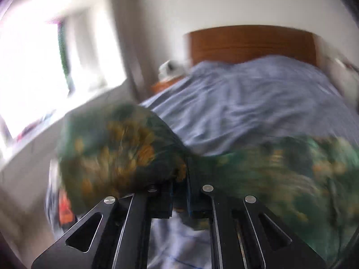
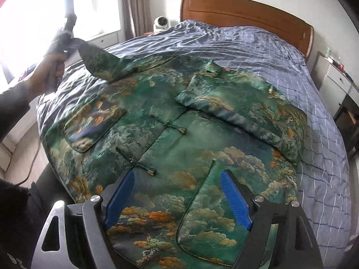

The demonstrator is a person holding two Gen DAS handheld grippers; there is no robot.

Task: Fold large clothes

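A green brocade jacket with gold and orange clouds lies front up on the bed. Its right sleeve is folded across the chest. The other sleeve is lifted off the bed at far left, its cuff pinched in my left gripper. In the blurred left wrist view, that gripper is shut with the green cloth bunched over its fingers. My right gripper hovers open above the jacket's lower front. Its blue pads stand wide apart with nothing between them.
A blue checked bedcover spreads under the jacket, with a wooden headboard behind. A white round device stands by the bed's far left corner. There is a bright window at left and a white cabinet at right. A person's hand holds the left gripper.
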